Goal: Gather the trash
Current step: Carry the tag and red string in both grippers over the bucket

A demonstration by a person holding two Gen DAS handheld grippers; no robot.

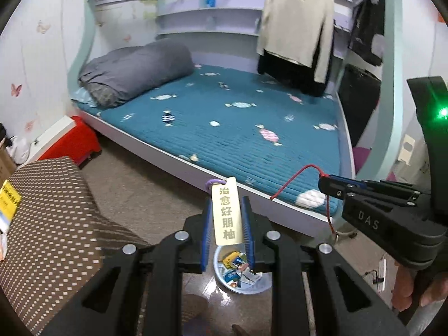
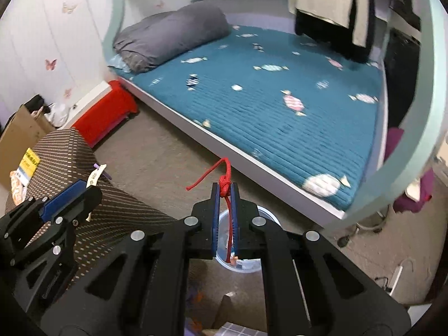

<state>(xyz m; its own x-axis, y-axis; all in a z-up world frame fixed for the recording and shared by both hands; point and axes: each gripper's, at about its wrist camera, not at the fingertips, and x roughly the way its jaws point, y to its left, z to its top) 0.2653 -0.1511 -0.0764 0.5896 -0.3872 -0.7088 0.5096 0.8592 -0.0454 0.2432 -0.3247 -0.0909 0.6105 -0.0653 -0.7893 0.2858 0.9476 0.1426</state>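
Left gripper [image 1: 227, 218] clamps a cream tag [image 1: 226, 212] (right gripper [image 2: 224, 196] pinches red cord [image 2: 227, 193]) above the bin [image 1: 238, 282].

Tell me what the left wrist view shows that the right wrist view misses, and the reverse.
Left wrist only: the printed face of the cream tag in the left gripper, plus wrappers inside the trash bin. Right wrist only: the knot of the red string in the right gripper, and a cardboard box. Both: bed, red stool, dotted brown cushion.
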